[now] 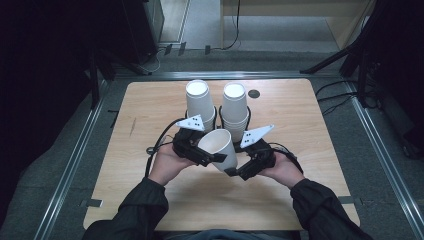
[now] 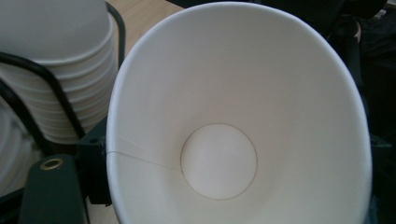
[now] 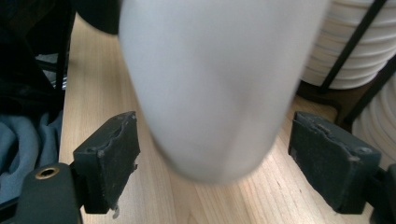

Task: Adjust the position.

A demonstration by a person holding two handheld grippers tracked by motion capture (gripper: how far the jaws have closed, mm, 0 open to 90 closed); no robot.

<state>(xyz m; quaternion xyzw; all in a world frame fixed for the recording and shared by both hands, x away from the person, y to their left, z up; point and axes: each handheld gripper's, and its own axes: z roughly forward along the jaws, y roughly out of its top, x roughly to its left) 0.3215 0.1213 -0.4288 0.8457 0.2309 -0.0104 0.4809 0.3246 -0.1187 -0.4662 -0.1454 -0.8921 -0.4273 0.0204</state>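
A single white paper cup [image 1: 220, 145] hangs tilted above the wooden table [image 1: 150, 195], its mouth toward the upper left. My left gripper [image 1: 210, 153] is shut on its rim; the left gripper view looks straight into the cup [image 2: 219, 116], with one pad [image 2: 93, 172] against the rim's outside and the other jaw hidden. My right gripper [image 1: 238, 170] is open around the cup's base [image 3: 210, 84]; both pads [image 3: 109, 158] stand apart from the wall with wood showing in the gaps.
Two stacks of upside-down paper cups [image 1: 200, 102] [image 1: 235, 105] stand in black wire holders just beyond the grippers, near the held cup [image 2: 60, 70] [image 3: 355, 46]. A small dark disc [image 1: 254, 93] lies behind them. Bare wood spreads to both sides and in front.
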